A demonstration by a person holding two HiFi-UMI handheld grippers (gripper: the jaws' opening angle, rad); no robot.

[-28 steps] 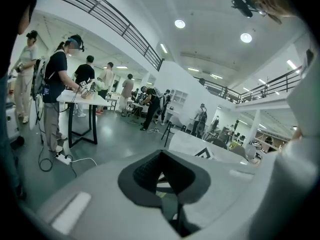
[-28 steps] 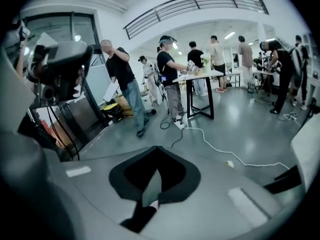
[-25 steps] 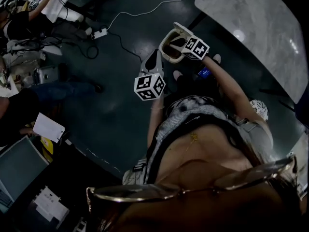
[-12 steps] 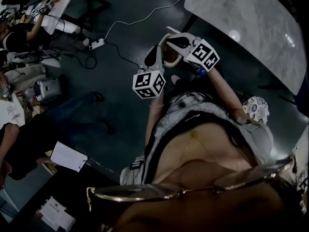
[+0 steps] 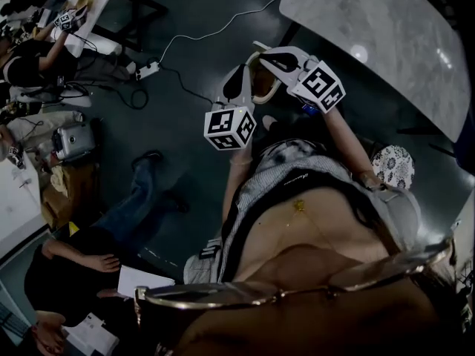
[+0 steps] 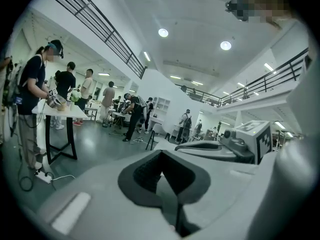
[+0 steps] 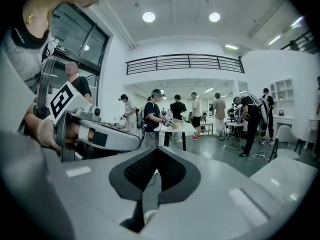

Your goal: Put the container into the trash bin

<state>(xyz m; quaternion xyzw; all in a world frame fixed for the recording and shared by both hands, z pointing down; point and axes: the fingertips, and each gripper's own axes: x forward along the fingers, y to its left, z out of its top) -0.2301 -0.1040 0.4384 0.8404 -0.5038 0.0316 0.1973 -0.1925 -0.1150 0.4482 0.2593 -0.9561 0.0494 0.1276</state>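
I hold two grippers up in front of my chest, one in each hand, and each carries one marker cube. My left gripper (image 6: 162, 159) is clenched, its pads together with nothing between them. My right gripper (image 7: 156, 159) is clamped tight the same way and is empty too. They sit side by side, close together. Below their tips, one cream-rimmed trash bin (image 5: 258, 95) stands on the dark floor. Both tools cover most of its mouth, so I cannot make out the container. To the right of my right gripper is one marble-topped table (image 5: 386, 43). Farther off to the left of my left gripper lies one power strip (image 5: 146, 70), and its one white cable (image 5: 215, 22) runs toward that table. Farther left again, one person (image 5: 67, 273) sits with legs stretched out. Ahead of the jaws, across the hall, at least seven people (image 7: 155, 111) stand about white tables (image 7: 175, 128) under two round ceiling lights (image 7: 148, 17).
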